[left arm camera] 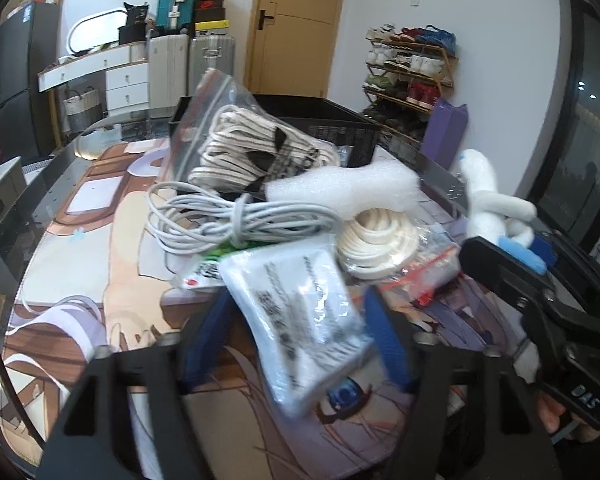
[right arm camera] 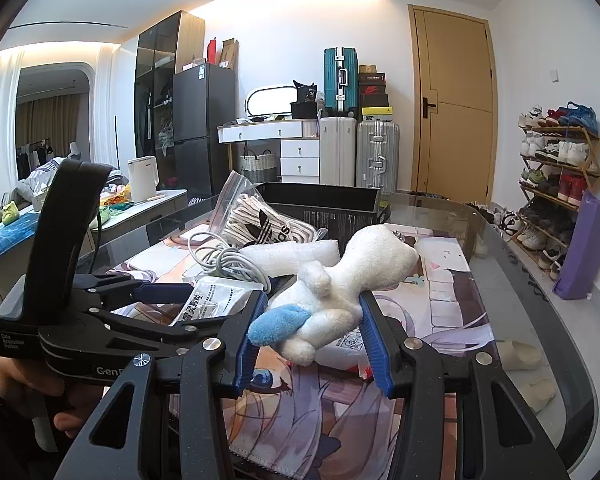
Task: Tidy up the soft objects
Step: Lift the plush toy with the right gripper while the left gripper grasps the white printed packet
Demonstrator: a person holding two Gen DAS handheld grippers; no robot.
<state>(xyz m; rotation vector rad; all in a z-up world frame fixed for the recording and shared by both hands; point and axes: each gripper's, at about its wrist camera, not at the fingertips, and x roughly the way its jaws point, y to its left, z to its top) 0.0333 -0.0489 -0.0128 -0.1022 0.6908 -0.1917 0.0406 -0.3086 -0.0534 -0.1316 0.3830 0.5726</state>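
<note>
My left gripper (left arm camera: 300, 316) is shut on a white plastic packet with black print (left arm camera: 300, 320), lifted above the printed mat (left arm camera: 100, 280). My right gripper (right arm camera: 312, 320) is shut on a white plush toy with blue tips (right arm camera: 340, 292); the toy also shows at the right of the left wrist view (left arm camera: 488, 204). On the mat lie a bag of white socks (left arm camera: 252, 148), a grey cable bundle (left arm camera: 236, 220), a white foam piece (left arm camera: 348, 190) and a coil of white rope (left arm camera: 376, 244). A black box (right arm camera: 324, 200) stands behind them.
The glass table's edge (right arm camera: 540, 320) curves along the right. A shoe rack (right arm camera: 560, 184) and a purple bag (right arm camera: 584, 248) stand right of it. Suitcases (right arm camera: 356, 156) and a door (right arm camera: 452, 100) are at the back.
</note>
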